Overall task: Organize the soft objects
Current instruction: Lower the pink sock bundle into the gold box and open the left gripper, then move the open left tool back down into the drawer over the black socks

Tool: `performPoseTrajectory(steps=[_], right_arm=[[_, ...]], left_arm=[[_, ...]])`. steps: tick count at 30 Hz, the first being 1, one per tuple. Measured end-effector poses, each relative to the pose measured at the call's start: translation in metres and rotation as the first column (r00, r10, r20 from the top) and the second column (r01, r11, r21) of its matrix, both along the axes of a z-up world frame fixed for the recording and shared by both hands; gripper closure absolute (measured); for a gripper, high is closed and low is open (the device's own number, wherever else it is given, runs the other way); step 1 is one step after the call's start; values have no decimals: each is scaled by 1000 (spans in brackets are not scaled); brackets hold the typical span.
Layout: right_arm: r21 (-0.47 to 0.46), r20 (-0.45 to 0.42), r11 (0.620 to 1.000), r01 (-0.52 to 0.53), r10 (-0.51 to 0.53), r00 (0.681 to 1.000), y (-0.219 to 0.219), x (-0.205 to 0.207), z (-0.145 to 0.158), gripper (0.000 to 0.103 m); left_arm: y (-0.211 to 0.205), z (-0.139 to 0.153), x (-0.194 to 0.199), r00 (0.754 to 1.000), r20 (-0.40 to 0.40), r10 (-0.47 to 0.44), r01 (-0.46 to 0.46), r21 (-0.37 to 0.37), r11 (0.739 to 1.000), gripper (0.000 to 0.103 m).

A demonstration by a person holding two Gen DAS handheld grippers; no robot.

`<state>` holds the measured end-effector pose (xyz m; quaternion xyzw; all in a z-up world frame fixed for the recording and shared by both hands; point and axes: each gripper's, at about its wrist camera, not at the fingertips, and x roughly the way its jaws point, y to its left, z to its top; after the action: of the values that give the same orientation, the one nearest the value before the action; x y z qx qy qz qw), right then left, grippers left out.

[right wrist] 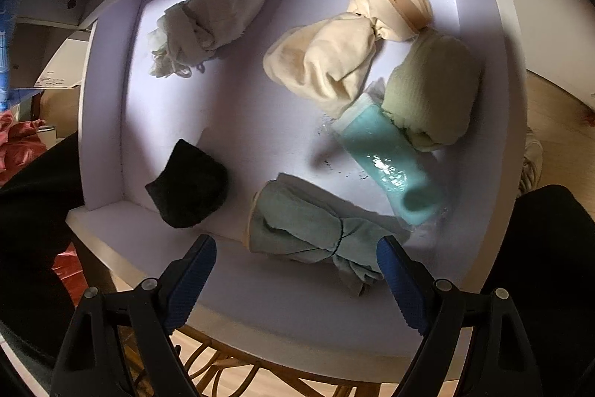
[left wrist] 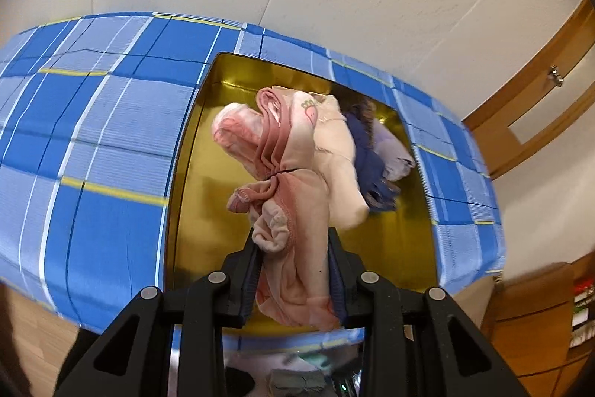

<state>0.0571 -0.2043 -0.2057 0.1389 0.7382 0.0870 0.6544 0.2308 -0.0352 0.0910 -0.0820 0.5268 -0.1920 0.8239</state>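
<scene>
The left gripper (left wrist: pixel 293 270) points steeply downward, its black arms running up from the bottom of its wrist view. Its jaws are drawn in tight, pinching a bundle of pink socks (left wrist: pixel 293 211) between the blue ribbed pads (left wrist: pixel 250 279); the cloth bulges out above and below the grip.

The right gripper (right wrist: pixel 297 270) also points steeply down. Its jaws stand wide apart and hold nothing, the blue ribbed pads (right wrist: pixel 189 279) angled outward on either side of the gap, touching nothing.

In the right wrist view, the person's dark-clothed legs (right wrist: pixel 550 248) show at the left and right edges, either side of that gripper.
</scene>
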Motion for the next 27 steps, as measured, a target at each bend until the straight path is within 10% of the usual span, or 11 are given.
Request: performPoseTrajectory(steps=[13, 27], right_arm=[[57, 5, 998, 41, -41, 999, -10, -1, 8, 14], [37, 14, 998, 43, -43, 999, -13, -1, 9, 14]], left_arm=[[-31, -43, 79, 995, -13, 100, -95, 205, 974, 65], [10, 11, 10, 991, 124, 54, -53, -8, 999, 64]])
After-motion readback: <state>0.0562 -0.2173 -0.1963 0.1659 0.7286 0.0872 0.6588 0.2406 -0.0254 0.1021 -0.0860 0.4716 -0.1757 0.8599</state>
